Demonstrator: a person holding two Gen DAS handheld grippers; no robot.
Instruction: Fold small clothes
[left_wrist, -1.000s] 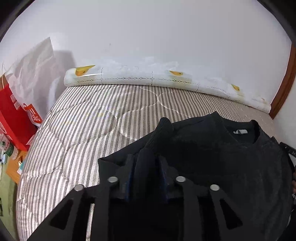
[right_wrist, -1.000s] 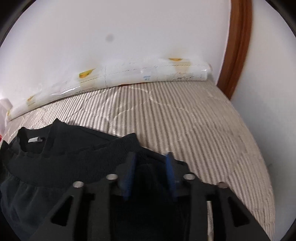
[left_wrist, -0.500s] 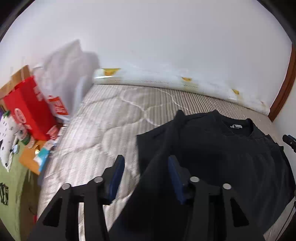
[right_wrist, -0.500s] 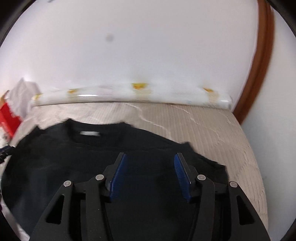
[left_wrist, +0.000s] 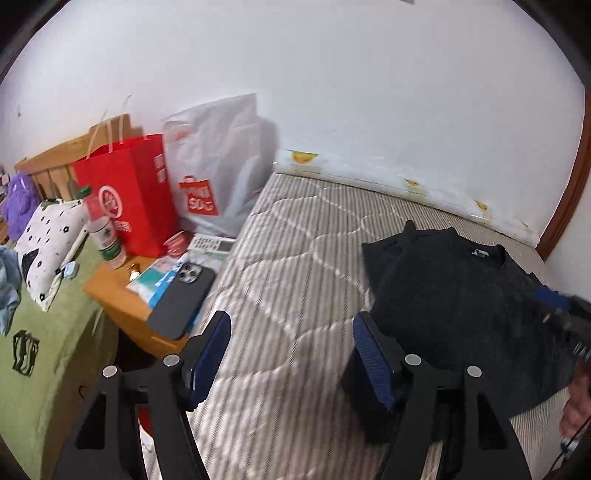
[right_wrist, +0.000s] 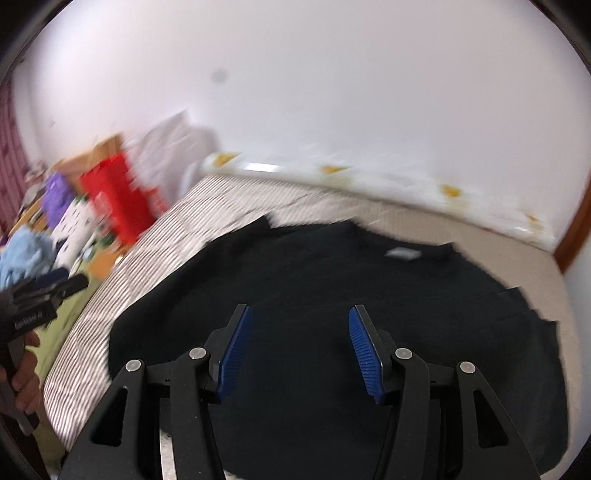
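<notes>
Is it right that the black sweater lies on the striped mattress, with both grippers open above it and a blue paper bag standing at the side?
Not quite: the paper bag is red, as the left wrist view shows. The black sweater does lie on the striped mattress, and the left gripper and right gripper are open.

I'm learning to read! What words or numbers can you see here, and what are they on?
"SO" on the red logo of the white plastic bag; the letters above it are partly creased.
Red paper bag: white round emblem, characters too small to read.
Green-and-white bottle: label unreadable.
Black sweater neck tag: too small.
</notes>
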